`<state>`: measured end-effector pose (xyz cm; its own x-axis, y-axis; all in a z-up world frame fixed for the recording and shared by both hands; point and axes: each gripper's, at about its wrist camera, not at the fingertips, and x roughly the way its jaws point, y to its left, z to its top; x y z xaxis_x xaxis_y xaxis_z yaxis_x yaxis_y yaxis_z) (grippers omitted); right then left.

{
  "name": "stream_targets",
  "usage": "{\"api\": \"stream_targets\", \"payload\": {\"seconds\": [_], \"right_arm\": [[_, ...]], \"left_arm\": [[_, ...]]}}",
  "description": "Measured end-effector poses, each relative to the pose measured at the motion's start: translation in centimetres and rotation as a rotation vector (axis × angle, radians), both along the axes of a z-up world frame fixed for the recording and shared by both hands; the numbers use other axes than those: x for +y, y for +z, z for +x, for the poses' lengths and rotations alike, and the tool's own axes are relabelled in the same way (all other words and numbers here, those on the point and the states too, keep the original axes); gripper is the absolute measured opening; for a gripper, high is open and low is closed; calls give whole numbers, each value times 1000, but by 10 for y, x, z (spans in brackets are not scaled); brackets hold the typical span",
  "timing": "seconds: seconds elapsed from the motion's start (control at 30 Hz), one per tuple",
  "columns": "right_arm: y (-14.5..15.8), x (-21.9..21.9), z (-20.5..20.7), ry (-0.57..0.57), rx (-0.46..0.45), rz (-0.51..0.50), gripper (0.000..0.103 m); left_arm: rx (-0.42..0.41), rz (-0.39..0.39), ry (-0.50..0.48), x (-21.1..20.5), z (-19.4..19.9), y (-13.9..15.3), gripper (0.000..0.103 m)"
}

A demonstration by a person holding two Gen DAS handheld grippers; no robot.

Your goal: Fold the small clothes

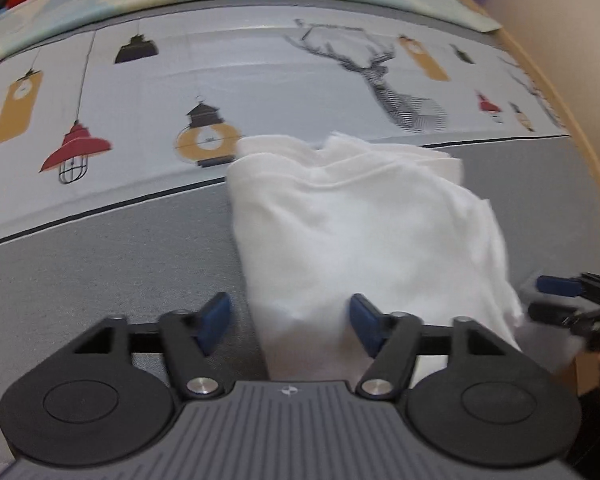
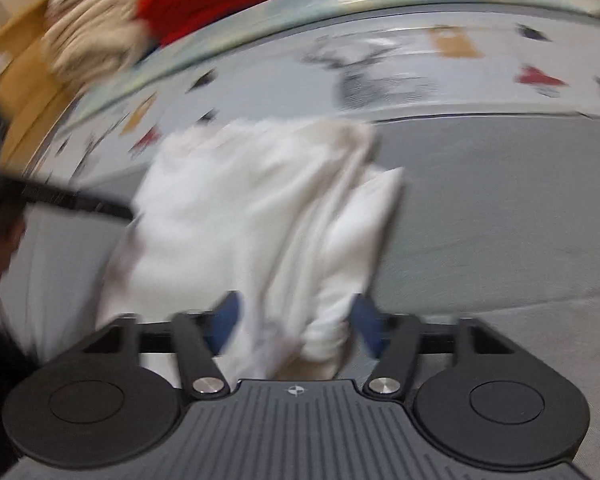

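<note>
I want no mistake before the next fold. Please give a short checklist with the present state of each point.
1. Left tongs open, pads off the cloth: ok.
2. Right tongs open: ok, though the view is blurred.
3. White garment lies on the grey bedspread: ok.
4. Garment flat and smooth: not ok, far edge bunched.
5. Fold edges aligned: cannot tell.
</note>
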<state>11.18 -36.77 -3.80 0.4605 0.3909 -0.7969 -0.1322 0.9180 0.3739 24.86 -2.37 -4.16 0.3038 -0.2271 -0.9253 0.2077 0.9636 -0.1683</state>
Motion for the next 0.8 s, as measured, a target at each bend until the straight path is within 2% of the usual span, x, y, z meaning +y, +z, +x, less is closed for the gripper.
{"api": "stream_targets", "payload": {"seconds": [0.17,0.4,0.57,0.6,0.67,0.7,0.73,0.8], "right_arm": [[-13,-8,17,-61,47,40,81],[-30,14,34,29,122,-3,80],[-34,22,46,43,131,-10,81],[-33,23,48,40,128,-8,78],[-31,26,53,33,116,2,63],[-30,27,55,31,111,11,53],[-28,30,58,31,103,16,45],[-25,35,63,33,89,4,40]], "left_arm": [[10,18,-10,-8,3,-8,76],[25,20,-6,-10,8,-21,80],[33,10,-2,-11,10,-25,81],[31,4,-1,-11,10,-25,80],[32,-19,-9,-10,10,-25,64],[27,-29,-9,-10,10,-23,57],[10,-28,-12,-10,9,-20,47],[-25,-18,-19,-6,7,-15,40]]}}
